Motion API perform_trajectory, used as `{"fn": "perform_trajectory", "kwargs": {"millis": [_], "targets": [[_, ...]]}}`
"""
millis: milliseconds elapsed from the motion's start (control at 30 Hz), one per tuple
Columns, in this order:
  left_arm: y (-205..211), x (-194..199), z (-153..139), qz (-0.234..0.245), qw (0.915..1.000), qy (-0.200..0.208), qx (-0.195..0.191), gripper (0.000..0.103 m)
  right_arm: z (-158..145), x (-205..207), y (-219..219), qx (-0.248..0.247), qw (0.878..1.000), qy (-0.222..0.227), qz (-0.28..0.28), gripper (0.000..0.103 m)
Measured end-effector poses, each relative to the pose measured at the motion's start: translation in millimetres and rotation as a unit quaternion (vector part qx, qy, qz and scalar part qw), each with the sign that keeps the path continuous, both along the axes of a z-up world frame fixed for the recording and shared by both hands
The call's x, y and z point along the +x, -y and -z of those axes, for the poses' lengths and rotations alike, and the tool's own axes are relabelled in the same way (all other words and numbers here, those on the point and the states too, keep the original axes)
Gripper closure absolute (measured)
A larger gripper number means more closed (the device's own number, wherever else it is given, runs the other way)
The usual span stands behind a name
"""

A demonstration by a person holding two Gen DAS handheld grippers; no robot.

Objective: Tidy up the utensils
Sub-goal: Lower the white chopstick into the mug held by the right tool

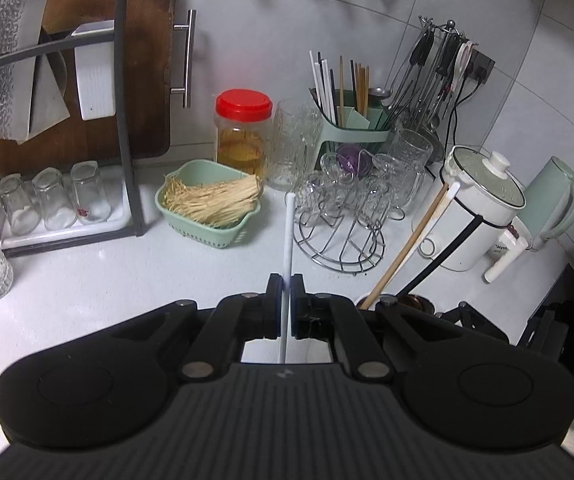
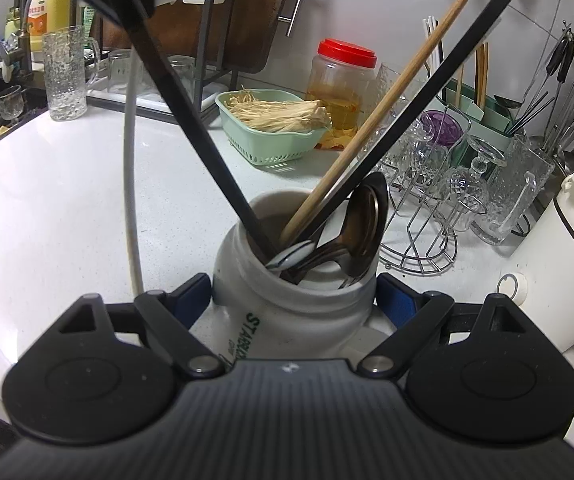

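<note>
Your left gripper (image 1: 286, 286) has its jaws clenched on a thin white chopstick (image 1: 289, 236), which stands up between the pads and points toward the back of the tabletop (image 1: 87, 280); the grip is low on the stick, so most of its length is free for aiming. Your right gripper (image 2: 293, 294) has its jaws apart on both sides of the white jar (image 2: 287, 304). The blue pads stand close to the jar's shoulder, but whether they press on it I cannot tell, so I count them as released around it. This jar keeps the mixed utensils: a wooden chopstick (image 2: 371, 120), a black chopstick (image 2: 427, 92), a second black stick (image 2: 191, 128) leaning to the other side, and several metal spoons (image 2: 363, 224). I think the right gripper stays there to steady the jar while you take sticks out one by one. The likely goal is the green chopstick holder (image 1: 353, 128) at the back wall, where white, black and wooden chopsticks already stand together. Between it and you are the glass cups on the wire rack (image 1: 339, 240), so the path should go above them.
</note>
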State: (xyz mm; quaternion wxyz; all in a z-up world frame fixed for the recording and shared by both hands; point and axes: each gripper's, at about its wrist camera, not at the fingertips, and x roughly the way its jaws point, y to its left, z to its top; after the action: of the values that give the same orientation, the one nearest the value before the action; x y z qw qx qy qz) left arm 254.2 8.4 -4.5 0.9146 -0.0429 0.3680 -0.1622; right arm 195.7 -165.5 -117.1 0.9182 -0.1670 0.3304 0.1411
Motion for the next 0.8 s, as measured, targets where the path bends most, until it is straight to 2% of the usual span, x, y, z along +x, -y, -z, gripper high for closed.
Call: {"fn": "perform_trajectory", "kwargs": {"millis": [200, 800], "targets": [[6.3, 0.5, -18.6, 0.010, 0.9999, 0.011, -0.007, 0.099, 0.2, 0.2, 0.0, -0.001, 1.000, 0.002, -0.002, 0.012], [47.3, -4.5, -111.4, 0.077, 0.9934, 0.083, -0.017, 0.099, 0.6, 0.5, -1.4, -0.005, 1.000, 0.001, -0.005, 0.011]]}}
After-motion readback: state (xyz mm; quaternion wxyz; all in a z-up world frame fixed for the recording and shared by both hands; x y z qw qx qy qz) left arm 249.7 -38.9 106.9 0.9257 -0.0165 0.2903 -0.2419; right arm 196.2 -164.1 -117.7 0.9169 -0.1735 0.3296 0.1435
